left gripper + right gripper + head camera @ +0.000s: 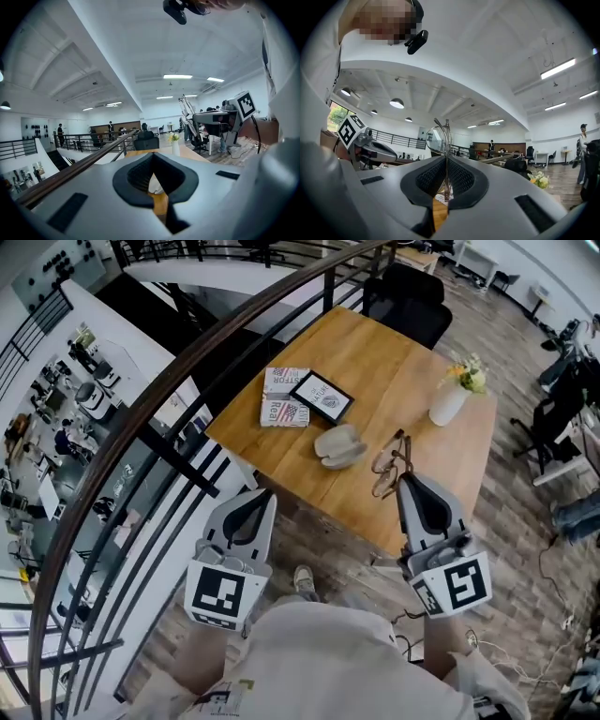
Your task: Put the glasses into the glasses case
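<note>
Grey right gripper (403, 480) held level, pinching thin wire-framed glasses (386, 465) at the near edge of the light wooden table (394, 381). Grey left gripper (260, 496), jaws together and empty, hangs clear of the table's corner.

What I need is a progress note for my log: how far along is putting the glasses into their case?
Done: the right gripper is shut on the thin metal-framed glasses, apparently lifted off the wooden table. In hand: they are held just right of the grey clamshell glasses case, which looks open. Left: setting them inside and closing it. The left gripper is shut, empty, short of the table.
</note>
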Action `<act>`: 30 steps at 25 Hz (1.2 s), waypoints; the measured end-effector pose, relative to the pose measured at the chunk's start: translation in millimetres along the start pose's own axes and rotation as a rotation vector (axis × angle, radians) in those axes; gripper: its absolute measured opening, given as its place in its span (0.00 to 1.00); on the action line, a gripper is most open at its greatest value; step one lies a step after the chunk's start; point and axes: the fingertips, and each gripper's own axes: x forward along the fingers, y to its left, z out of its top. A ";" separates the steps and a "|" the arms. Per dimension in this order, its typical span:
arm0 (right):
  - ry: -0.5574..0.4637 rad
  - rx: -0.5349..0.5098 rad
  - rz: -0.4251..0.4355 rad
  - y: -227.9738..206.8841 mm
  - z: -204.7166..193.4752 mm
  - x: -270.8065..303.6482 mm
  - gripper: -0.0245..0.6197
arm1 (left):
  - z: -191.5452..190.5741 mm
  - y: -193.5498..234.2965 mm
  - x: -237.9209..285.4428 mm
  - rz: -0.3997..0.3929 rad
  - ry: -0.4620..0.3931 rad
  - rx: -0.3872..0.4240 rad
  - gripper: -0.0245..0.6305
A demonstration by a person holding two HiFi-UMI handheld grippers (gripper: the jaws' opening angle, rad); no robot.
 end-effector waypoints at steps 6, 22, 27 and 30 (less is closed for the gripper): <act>0.019 -0.007 0.010 -5.4 -5.0 27.7 0.10 | -3.4 16.5 12.8 -0.001 0.014 -0.034 0.06; 0.214 0.088 0.094 -75.4 -90.4 94.5 0.10 | -36.2 32.3 77.7 0.064 0.108 -0.124 0.06; 0.303 0.026 0.126 -95.1 -135.3 127.8 0.10 | -55.3 38.9 107.2 0.083 0.158 -0.138 0.06; 0.355 -0.012 0.165 -101.9 -166.1 150.4 0.10 | -70.0 43.7 127.2 0.089 0.192 -0.147 0.06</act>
